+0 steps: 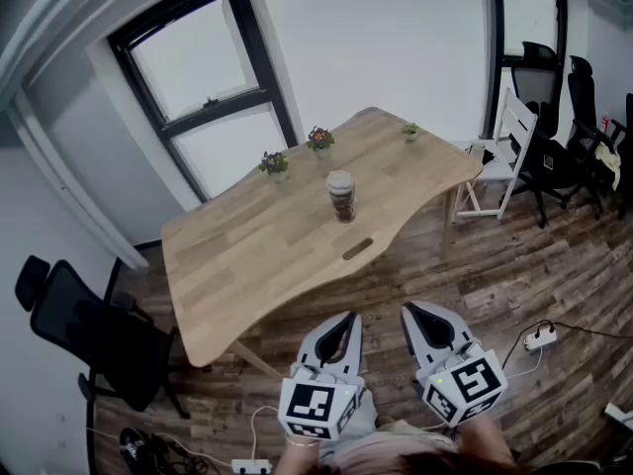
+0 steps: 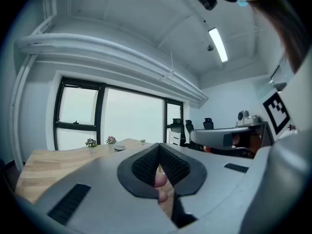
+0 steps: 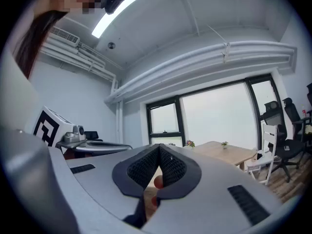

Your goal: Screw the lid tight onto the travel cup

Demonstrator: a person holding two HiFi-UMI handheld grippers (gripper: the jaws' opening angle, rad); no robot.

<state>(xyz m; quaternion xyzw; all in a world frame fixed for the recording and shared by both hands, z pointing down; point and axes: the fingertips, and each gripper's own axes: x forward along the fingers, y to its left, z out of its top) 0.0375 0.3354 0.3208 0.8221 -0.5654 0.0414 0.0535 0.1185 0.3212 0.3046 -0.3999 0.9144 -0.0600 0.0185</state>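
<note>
The travel cup [image 1: 341, 198] stands upright near the middle of the wooden table [image 1: 247, 255], with a pale lid on top of it. How tightly the lid sits cannot be told from here. Both grippers hang low in the head view, well short of the table and apart from the cup. My left gripper [image 1: 344, 323] has its jaws together with nothing between them, and so does my right gripper [image 1: 413, 313]. In the left gripper view the cup [image 2: 119, 147] shows small and far beyond the shut left gripper [image 2: 158, 149]. The right gripper [image 3: 159, 149] points past the table [image 3: 229, 151].
Three small potted plants [image 1: 275, 163] [image 1: 319, 139] [image 1: 409, 130] stand along the table's far side. A black office chair [image 1: 89, 330] is at the left, a white chair [image 1: 504, 161] and black chairs [image 1: 579, 117] at the right. A power strip [image 1: 540, 339] lies on the wood floor.
</note>
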